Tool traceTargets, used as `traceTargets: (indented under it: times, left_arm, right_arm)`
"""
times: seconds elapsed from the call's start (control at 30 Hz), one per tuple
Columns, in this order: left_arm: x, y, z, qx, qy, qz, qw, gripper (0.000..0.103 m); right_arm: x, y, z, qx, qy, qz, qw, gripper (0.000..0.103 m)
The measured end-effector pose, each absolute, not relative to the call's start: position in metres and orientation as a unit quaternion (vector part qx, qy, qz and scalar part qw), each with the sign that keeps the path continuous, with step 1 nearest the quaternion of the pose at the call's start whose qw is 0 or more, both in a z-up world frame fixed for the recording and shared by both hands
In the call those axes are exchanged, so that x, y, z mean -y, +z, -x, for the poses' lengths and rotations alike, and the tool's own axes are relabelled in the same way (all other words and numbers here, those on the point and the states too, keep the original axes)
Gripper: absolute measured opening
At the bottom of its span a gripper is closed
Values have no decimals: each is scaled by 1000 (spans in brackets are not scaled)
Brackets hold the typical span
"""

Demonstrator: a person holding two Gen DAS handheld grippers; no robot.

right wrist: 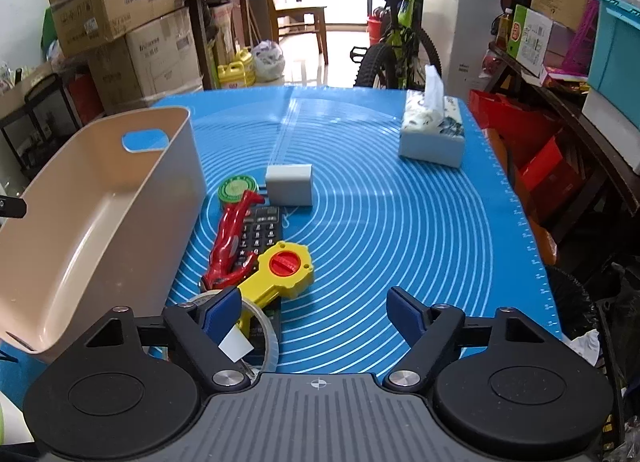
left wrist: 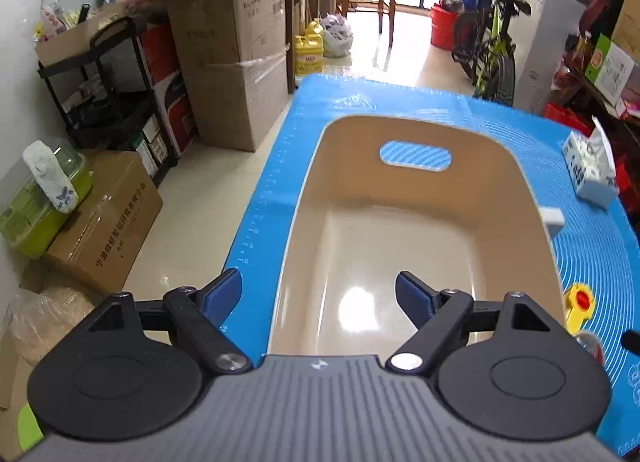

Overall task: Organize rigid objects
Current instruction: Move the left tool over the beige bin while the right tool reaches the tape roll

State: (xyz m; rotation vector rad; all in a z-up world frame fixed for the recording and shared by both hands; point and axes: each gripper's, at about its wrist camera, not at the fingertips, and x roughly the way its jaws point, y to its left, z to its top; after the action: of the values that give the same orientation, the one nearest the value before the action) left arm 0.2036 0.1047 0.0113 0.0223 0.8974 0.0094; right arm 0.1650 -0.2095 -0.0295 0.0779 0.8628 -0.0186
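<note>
A beige bin (left wrist: 400, 229) with a handle slot stands empty on the blue mat (left wrist: 592, 254); it also shows at the left of the right wrist view (right wrist: 100, 221). My left gripper (left wrist: 318, 298) is open and empty, above the bin's near left rim. My right gripper (right wrist: 314, 316) is open and empty over the mat. Just ahead of it and to the left lie a yellow toy with a red knob (right wrist: 280, 270), a red toy figure (right wrist: 228, 242), a black remote (right wrist: 262, 234), a green round tin (right wrist: 237, 189), a white block (right wrist: 289, 185) and a clear tape roll (right wrist: 264, 334).
A tissue box (right wrist: 434, 133) stands at the mat's far right. Cardboard boxes (left wrist: 236, 73) and a black cart (left wrist: 108, 81) line the floor on the left. A bicycle (right wrist: 396, 37) stands beyond the table, and cluttered shelves (right wrist: 552, 73) run along the right.
</note>
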Motion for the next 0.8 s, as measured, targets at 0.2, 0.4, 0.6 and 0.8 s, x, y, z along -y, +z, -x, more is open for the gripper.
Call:
traceTargets:
  times: [0.2, 0.4, 0.6, 0.8]
  left_arm:
    - [-119, 2, -209, -446, 1, -21, 895, 77]
    - [-124, -7, -214, -459, -15, -10, 888, 67]
    - [-128, -17, -213, -473, -24, -1, 881, 40]
    - [-129, -21, -215, -485, -20, 0, 874, 14]
  right_arm:
    - [208, -44, -173, -438, -10, -53, 897, 80]
    - [206, -52, -176, -451, -12, -54, 891, 76]
    - [199, -58, -177, -462, -11, -49, 886, 67]
    - [193, -63, -178, -469, -7, -45, 882, 60]
